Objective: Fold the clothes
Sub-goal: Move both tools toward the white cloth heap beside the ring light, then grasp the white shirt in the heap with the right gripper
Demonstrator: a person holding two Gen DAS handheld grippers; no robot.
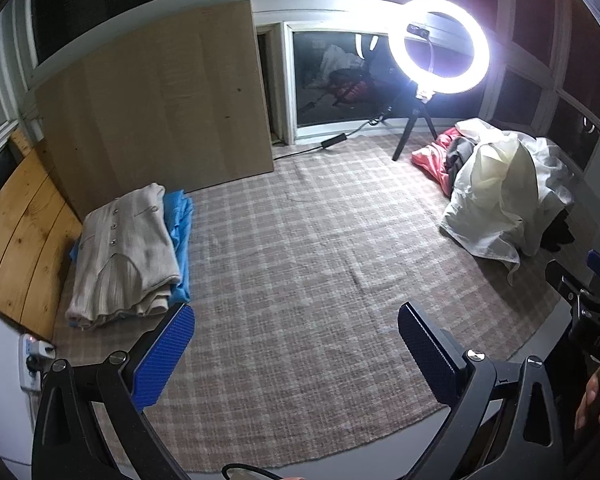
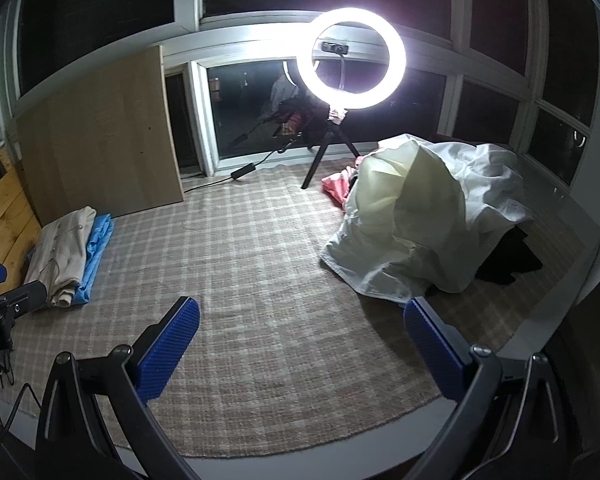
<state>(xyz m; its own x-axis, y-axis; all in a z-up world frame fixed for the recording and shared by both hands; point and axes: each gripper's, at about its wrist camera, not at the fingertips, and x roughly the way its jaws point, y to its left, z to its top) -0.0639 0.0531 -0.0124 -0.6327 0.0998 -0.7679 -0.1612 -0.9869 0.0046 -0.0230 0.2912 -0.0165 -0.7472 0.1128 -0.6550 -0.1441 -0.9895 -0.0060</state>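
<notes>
both grippers hover above a woven plaid rug (image 1: 300,248) with a coarse weave of brownish and pale checks. the left gripper (image 1: 296,344) has its two fingers spread wide, holding nothing; the pads (image 1: 162,354) are blue with a fine ribbed, knurled texture, set on black angular brackets. the right gripper (image 2: 300,340) looks the same, fingers spread apart and empty over the rug.

the folded clothes sit at the rug's left edge: a beige cardigan (image 1: 126,256) of soft, crinkled knit with a row of round buttons, lying flat on top of a smooth blue garment (image 1: 180,232) that shows along its right side. this stack is a rough rectangle, its long axis running from the near side away toward the far wall, beside a pale wooden board (image 1: 156,108) leaning upright and some honey-coloured planks (image 1: 16,232).

the unfolded pile (image 1: 496,192) lies at the far right of the rug: a crumpled white cloth draped in a lumpy mound, a cream, slightly glossy fabric bulging in its middle, a coral-pink garment (image 1: 434,156) and a grey piece poking out on the left, something black (image 2: 508,256) at its right. it has no clear direction.

a glowing ring light (image 1: 439,46) stands on a small black tripod behind the pile, in front of dark window panes.
</notes>
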